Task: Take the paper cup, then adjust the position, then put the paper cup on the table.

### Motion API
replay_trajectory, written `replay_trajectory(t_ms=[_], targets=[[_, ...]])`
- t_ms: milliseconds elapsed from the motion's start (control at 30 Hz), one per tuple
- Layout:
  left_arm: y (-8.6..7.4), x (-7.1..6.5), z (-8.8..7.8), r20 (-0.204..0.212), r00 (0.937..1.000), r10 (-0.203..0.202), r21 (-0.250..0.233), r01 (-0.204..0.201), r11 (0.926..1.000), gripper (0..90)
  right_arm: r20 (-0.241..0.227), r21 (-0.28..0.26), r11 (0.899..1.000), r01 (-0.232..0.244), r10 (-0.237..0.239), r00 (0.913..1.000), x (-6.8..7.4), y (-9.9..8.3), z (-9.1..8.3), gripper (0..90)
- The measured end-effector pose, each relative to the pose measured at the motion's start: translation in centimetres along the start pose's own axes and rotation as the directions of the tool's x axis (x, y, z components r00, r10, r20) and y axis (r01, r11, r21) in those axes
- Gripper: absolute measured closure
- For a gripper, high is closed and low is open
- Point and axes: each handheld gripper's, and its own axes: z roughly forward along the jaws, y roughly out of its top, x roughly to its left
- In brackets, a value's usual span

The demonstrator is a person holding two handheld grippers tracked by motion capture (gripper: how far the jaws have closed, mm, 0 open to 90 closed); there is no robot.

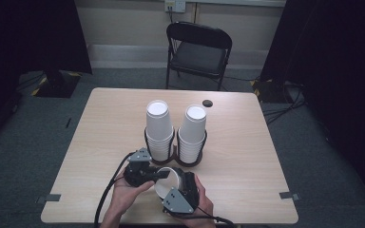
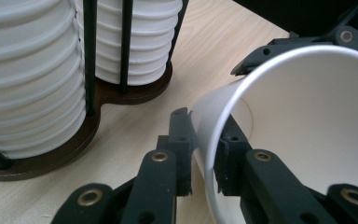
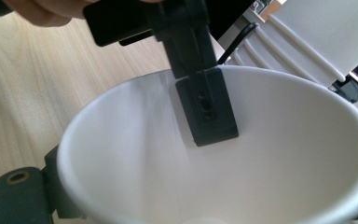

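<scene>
Cup wall pinched by left gripper jaws (right gripper view: inner pad)

wooden table bearing cup rack

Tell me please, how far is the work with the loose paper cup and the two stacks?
Done: one paper cup is separate from the two stacks of cups in the wooden holder. In hand: the left gripper pinches the cup's rim, one jaw inside, one outside, while the right gripper grips the cup from the other side. Left: the cup is on no stack yet, and I cannot tell where it is going.
</scene>
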Motion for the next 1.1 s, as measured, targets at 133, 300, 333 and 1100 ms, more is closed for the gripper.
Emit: replay_trajectory(t_ms=[133, 300, 333, 1100], targets=[[-0.2, -0.1, -0.2, -0.03, 0.9996, -0.001, -0.041, 0.0, 0.9992, 72.9, 0.001, 0.01, 1.0, -0.024, 0.024, 0.9997, -0.2, 0.0, -0.1, 11.5], [-0.5, -0.2, -0.5, -0.067, 0.9977, 0.013, -0.094, -0.019, 0.9954, 60.3, 0.011, 0.007, 0.998, -0.065, 0.065, 0.9978, -0.7, -0.1, -0.1, 11.5], [-0.6, -0.3, -0.6, -0.07, 0.9975, 0.013, -0.111, -0.021, 0.9936, 57.2, 0.012, 0.006, 0.997, -0.076, 0.076, 0.997, -0.8, -0.2, -0.1, 11.5], [-1.9, 0.2, -2.7, -0.13, 0.9913, -0.017, -0.286, -0.021, 0.9581, 26.1, -0.006, 0.015, 0.962, -0.274, 0.274, 0.9617, -3.0, -2.6, -0.9, 11.4]])
